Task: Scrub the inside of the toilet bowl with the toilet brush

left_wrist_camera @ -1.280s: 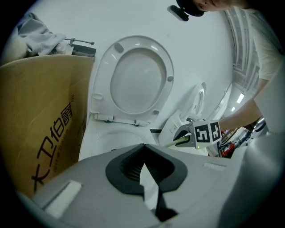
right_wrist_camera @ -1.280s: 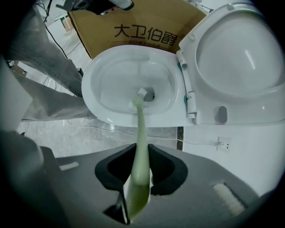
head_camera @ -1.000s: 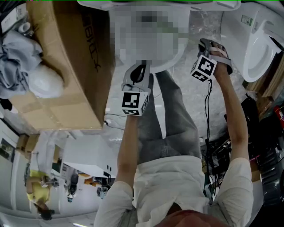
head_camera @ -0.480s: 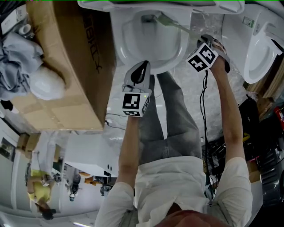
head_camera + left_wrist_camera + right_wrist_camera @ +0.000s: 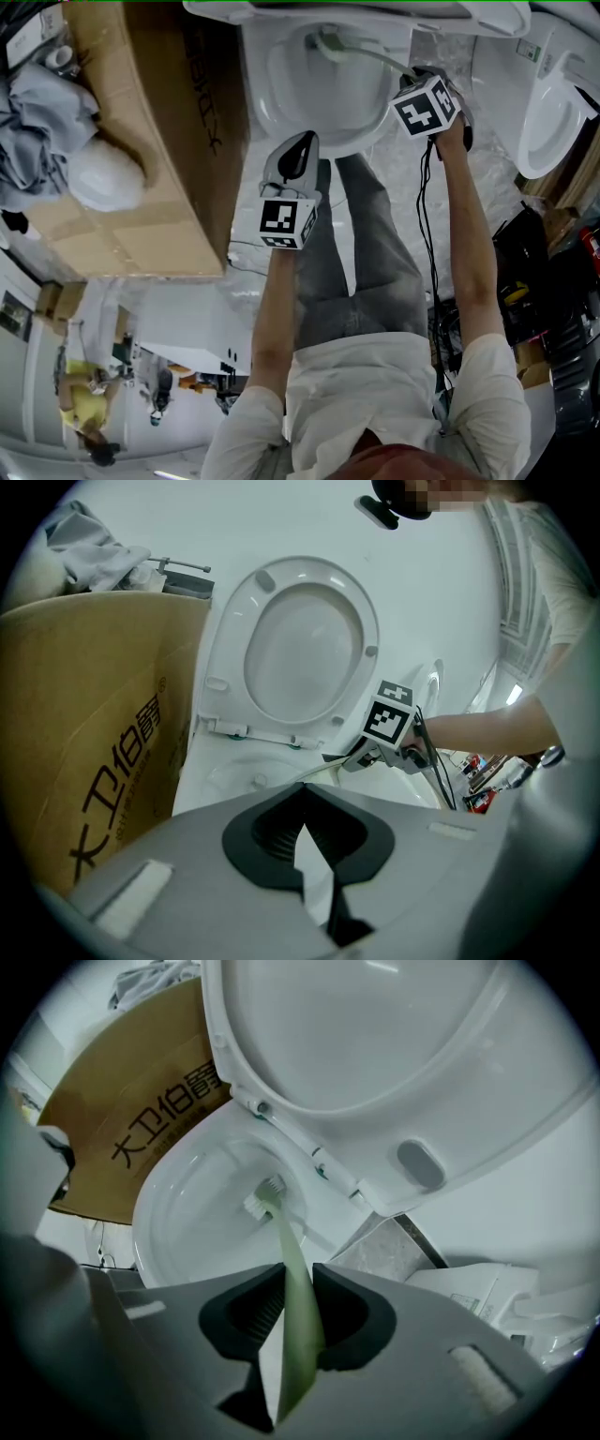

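The white toilet bowl is open, with its seat and lid raised. A pale green toilet brush reaches into it, and its white bristle head rests against the bowl's inner wall. My right gripper is at the bowl's right rim, shut on the brush handle. My left gripper hovers over the bowl's near rim, shut with nothing in it. From the left gripper view, the right gripper shows beside the bowl.
A large cardboard box stands tight against the bowl's left side, with grey cloth and a white bundle on it. A second toilet stands at the right. Cables trail along the right arm, and clutter lies on the floor at right.
My right gripper has moved closer to the bowl's rim with the brush, pushing the handle further in. The left gripper has stayed about where it was.
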A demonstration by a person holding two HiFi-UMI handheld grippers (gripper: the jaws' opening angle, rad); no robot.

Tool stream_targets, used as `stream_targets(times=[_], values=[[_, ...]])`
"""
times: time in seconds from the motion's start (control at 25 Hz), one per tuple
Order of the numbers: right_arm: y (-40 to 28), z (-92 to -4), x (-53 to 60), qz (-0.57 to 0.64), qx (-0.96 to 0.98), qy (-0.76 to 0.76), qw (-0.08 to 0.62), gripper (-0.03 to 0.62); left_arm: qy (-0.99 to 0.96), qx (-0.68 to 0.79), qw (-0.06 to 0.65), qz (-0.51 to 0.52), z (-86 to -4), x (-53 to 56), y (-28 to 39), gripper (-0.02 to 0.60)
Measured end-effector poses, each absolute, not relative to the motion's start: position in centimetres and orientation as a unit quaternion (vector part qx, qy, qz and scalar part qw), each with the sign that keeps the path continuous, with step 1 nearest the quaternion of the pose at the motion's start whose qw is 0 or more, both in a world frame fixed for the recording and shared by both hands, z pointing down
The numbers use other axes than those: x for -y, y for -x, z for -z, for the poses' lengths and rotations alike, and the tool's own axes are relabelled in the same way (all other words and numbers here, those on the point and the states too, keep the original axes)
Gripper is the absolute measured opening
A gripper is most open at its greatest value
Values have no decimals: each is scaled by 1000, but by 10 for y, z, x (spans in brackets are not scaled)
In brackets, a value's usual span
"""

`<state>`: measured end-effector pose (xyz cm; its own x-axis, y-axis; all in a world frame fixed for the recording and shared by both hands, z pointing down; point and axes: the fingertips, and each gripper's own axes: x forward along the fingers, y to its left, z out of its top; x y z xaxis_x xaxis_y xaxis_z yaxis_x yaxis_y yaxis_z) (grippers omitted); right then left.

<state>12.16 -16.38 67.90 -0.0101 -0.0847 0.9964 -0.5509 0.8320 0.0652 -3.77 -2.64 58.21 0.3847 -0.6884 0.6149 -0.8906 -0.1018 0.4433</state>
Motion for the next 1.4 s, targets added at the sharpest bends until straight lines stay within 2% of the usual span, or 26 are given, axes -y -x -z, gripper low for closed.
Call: stream_targets(times=[0.32, 0.8, 1.08, 1.4], values=[[-77, -683, 136, -221, 709, -247, 623, 91, -730, 541, 397, -126, -583, 19, 48, 18], [-64, -689, 54, -273, 711, -253, 597, 81, -733, 535, 397, -135, -592, 8, 56, 18], [-66, -687, 16, -280, 704, -253, 602, 81, -740, 526, 393, -145, -597, 4, 56, 18], [-84, -688, -29, -250, 690, -227, 641, 81, -744, 519, 391, -152, -603, 3, 54, 18]])
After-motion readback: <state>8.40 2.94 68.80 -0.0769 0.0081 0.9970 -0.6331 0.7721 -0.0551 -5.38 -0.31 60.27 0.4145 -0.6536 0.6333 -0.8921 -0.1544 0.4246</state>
